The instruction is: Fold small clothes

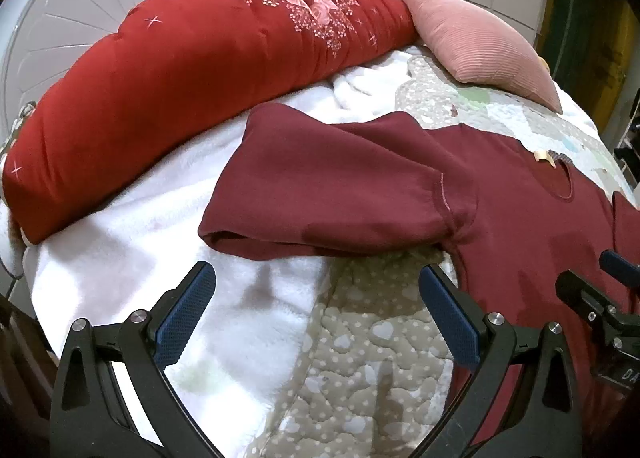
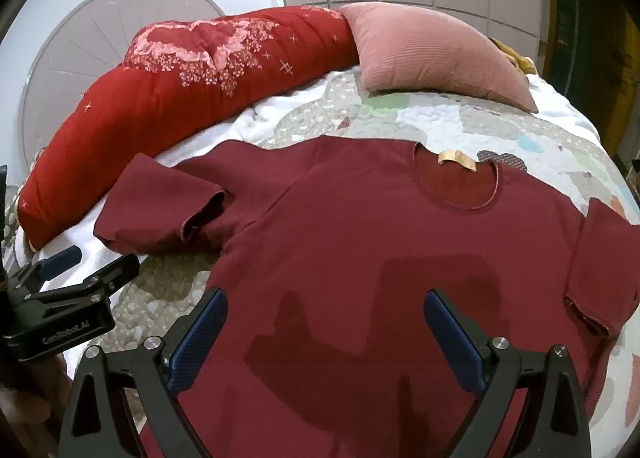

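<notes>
A dark maroon short-sleeved T-shirt [image 2: 360, 258] lies flat on the bed, neck hole and tan label away from me. Its left sleeve [image 1: 320, 193] spreads out over the white blanket. My left gripper [image 1: 316, 298] hovers open just in front of that sleeve, over the quilt, holding nothing. My right gripper [image 2: 326, 318] is open above the shirt's lower body, nothing between its blue pads. The shirt's right sleeve [image 2: 600, 270] lies out to the right. The left gripper [image 2: 64, 290] also shows at the left edge of the right wrist view.
A long red floral bolster [image 1: 180, 97] runs along the bed's far left. A pink ribbed cushion [image 2: 432, 53] sits at the back. A white fleece blanket [image 1: 160, 250] and a heart-patterned quilt [image 1: 368, 338] cover the bed. Wall panels stand behind.
</notes>
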`<state>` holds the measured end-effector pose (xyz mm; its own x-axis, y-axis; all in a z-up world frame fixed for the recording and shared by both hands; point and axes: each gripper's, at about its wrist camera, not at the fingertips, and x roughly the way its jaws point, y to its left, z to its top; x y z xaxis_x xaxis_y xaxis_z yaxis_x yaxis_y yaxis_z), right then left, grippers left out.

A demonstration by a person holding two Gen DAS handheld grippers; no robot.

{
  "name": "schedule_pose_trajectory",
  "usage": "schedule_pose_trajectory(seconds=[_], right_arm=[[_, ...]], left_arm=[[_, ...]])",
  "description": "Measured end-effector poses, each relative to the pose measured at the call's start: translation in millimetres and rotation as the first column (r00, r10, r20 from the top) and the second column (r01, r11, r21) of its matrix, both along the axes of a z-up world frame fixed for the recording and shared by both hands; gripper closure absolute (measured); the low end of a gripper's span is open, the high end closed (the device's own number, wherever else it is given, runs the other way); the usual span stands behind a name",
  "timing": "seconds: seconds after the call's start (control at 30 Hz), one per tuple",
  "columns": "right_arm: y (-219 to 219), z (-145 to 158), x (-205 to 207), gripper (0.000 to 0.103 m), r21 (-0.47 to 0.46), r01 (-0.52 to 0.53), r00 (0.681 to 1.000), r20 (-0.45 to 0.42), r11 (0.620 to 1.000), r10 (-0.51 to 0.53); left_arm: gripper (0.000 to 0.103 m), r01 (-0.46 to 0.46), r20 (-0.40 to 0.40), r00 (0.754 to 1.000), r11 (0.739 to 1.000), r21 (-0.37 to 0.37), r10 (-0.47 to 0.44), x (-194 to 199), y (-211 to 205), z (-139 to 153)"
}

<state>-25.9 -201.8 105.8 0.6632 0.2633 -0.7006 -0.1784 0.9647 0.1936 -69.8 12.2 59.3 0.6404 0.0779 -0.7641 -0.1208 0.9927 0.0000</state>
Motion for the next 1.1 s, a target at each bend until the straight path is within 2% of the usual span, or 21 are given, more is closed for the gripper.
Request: schedule_pose_trajectory(seconds=[1.1], right_arm=[[8.7,-6.5,9.3,0.005,-0.002,0.004,1.000,-0.024,1.000,-0.004]], left_arm=[[0.001,-0.002,0.005,1.000,1.000,0.005,0.002,0.7,-3.5,-0.9]])
